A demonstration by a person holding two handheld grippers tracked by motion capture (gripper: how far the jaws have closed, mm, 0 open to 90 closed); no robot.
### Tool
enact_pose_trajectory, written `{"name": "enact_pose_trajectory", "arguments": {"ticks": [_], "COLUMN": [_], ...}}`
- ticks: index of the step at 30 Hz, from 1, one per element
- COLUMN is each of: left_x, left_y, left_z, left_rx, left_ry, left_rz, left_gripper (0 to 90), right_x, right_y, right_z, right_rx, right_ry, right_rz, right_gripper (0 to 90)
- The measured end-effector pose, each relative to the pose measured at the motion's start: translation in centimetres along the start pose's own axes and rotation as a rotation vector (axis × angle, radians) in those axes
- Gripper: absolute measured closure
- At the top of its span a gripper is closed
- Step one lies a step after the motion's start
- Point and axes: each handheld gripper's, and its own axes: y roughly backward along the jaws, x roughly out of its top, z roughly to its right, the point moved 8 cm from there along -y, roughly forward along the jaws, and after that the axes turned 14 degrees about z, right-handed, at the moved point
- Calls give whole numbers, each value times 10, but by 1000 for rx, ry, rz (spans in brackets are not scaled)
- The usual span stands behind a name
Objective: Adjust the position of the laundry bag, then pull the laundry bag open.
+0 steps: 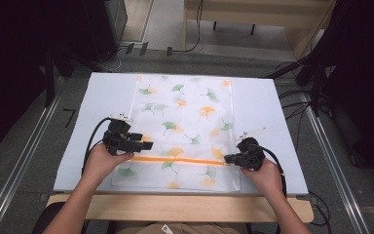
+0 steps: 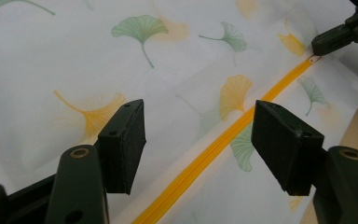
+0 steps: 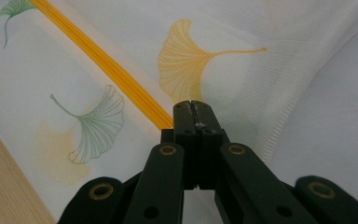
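Observation:
A white cloth pouch (image 1: 185,112) printed with green and orange ginkgo leaves lies flat on the table. An orange zipper (image 1: 175,159) runs across its near part. My left gripper (image 1: 148,145) hovers at the zipper's left end, and in the left gripper view it (image 2: 198,140) is open, with the zipper (image 2: 214,149) passing between and below its jaws. My right gripper (image 1: 227,158) sits at the zipper's right end. In the right gripper view it (image 3: 192,109) is shut on the zipper pull where the orange zipper (image 3: 107,63) ends. The left gripper view shows the zipper pull (image 2: 313,59) at the right gripper (image 2: 328,39).
The pouch rests on a pale blue mat (image 1: 102,97) over a wooden table whose front edge (image 1: 175,207) is close to the person. Metal rails (image 1: 24,156) flank the table. Cables (image 1: 292,97) lie on the floor at the right and behind.

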Motion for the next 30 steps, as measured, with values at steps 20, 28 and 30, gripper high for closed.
{"name": "enact_pose_trajectory", "arguments": {"ticks": [20,28,30], "left_x": [3,6,5], "left_y": [-31,-44,-46], "left_z": [33,47,50], "left_rx": [-90,-123,-128], "left_ry": [-63,-73,-81], "left_rz": [-50,-56,-63], "left_gripper": [332,318,322], "right_x": [-4,-14,-15], "right_y": [30,35,35], "right_z": [5,10,11], "right_rx": [-37,-54,-60], "right_ry": [43,24,37], "right_rz": [93,77,75], "right_gripper": [646,600,601]}}
